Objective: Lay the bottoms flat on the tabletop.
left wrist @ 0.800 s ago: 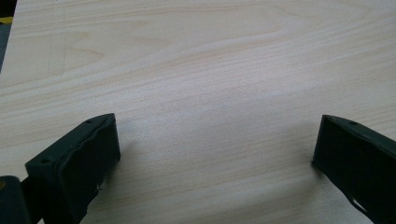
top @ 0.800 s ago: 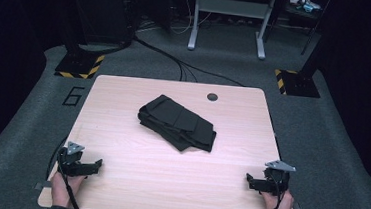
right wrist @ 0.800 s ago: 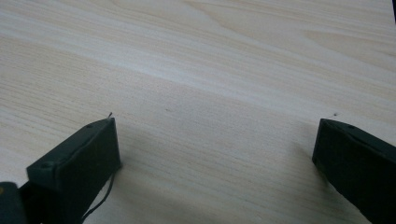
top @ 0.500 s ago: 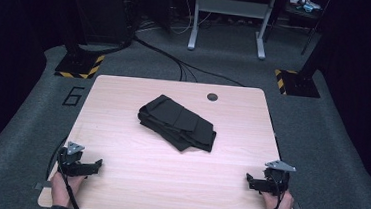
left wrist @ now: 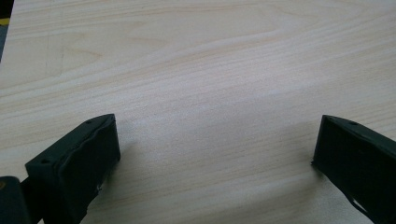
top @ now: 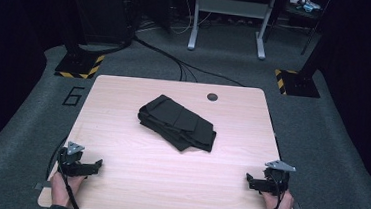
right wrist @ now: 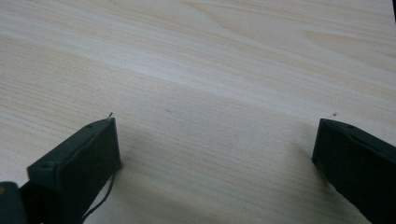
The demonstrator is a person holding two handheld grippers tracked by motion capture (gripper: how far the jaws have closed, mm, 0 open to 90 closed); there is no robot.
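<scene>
Two wide-open, empty claws, left [top: 93,166] and right [top: 250,181], well apart from folded black cloth [top: 178,122] mid-table [top: 121,129]

Folded cloth [top: 178,123] mid-table [top: 120,144] (tools at near corners)

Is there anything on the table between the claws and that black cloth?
Nothing visible. The left claw and right claw sit open at the near corners of the table, and bare wood lies between each and the folded black cloth in the middle.
</scene>
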